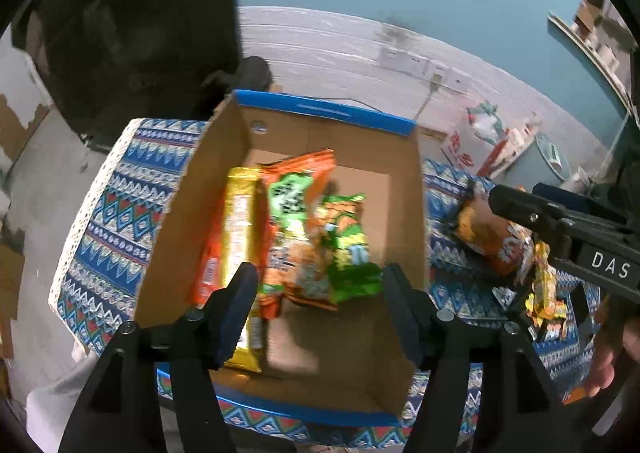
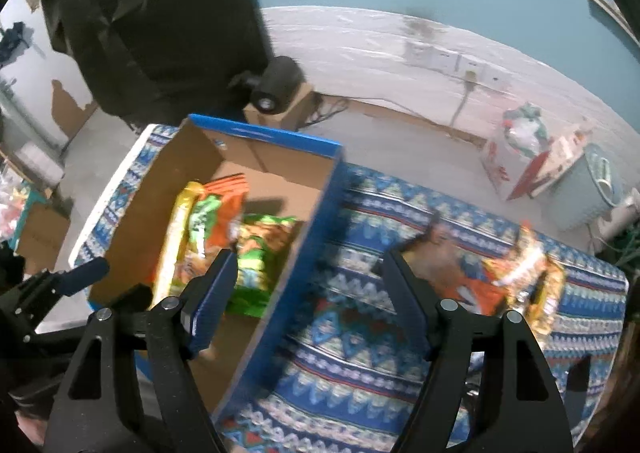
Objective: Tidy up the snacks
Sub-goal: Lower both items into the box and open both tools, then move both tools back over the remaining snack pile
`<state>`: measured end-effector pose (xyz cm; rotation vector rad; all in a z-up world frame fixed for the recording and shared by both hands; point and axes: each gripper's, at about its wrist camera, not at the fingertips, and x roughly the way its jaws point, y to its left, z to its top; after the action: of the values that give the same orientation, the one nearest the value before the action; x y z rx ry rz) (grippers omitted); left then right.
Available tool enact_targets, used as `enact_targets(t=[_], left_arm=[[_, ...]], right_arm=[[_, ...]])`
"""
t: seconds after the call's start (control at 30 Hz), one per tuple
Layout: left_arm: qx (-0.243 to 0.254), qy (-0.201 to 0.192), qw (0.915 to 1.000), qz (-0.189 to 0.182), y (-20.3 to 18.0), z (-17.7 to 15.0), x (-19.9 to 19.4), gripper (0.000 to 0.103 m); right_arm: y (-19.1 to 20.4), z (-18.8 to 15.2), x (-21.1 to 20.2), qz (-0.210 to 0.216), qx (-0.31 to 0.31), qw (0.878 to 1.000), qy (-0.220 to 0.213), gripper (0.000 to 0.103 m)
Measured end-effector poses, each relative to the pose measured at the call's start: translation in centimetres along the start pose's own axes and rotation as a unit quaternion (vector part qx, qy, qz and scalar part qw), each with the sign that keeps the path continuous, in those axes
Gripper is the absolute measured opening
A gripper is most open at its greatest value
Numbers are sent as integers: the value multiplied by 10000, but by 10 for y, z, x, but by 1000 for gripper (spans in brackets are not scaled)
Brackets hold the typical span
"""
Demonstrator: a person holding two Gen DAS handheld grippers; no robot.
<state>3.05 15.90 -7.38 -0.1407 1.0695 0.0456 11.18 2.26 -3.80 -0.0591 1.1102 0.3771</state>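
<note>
Both your grippers are empty, fingers spread wide: the left gripper (image 1: 318, 289) hangs over the box (image 1: 320, 113) of packed snacks. Bring the right gripper (image 2: 306, 285) squarely over the loose orange packet (image 2: 476, 289) on the table (image 2: 360, 353), then pinch its middle.

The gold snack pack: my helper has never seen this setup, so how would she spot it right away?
Find the open cardboard box with blue rims on the patterned tablecloth. Several packs lie inside; the gold snack pack lies nearest the box's left wall. It is the only long, narrow, shiny gold one, beside shorter orange and green packs.
</note>
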Motion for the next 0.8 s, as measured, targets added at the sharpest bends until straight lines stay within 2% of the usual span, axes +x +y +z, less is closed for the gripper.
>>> enact_targets(t=[0.23,0.5,0.7,0.8], left_arm=[[489,165,9987,15,-45,-9,4,70],[417,548,9965,-474,-85,-9,10,70],[579,661,9949,-490,-125,-10,10,75],[721,636,9946,-381,-144,-10,11,78]], right_arm=[[-42,-31,-14,-212,225,9995,71,75],[-98,-73,-21,-533,582,9965,276,75],[-130,-92,-26,-685,740,9943,354,75],[-143,-98,-30,-736,806,9932,397,75]])
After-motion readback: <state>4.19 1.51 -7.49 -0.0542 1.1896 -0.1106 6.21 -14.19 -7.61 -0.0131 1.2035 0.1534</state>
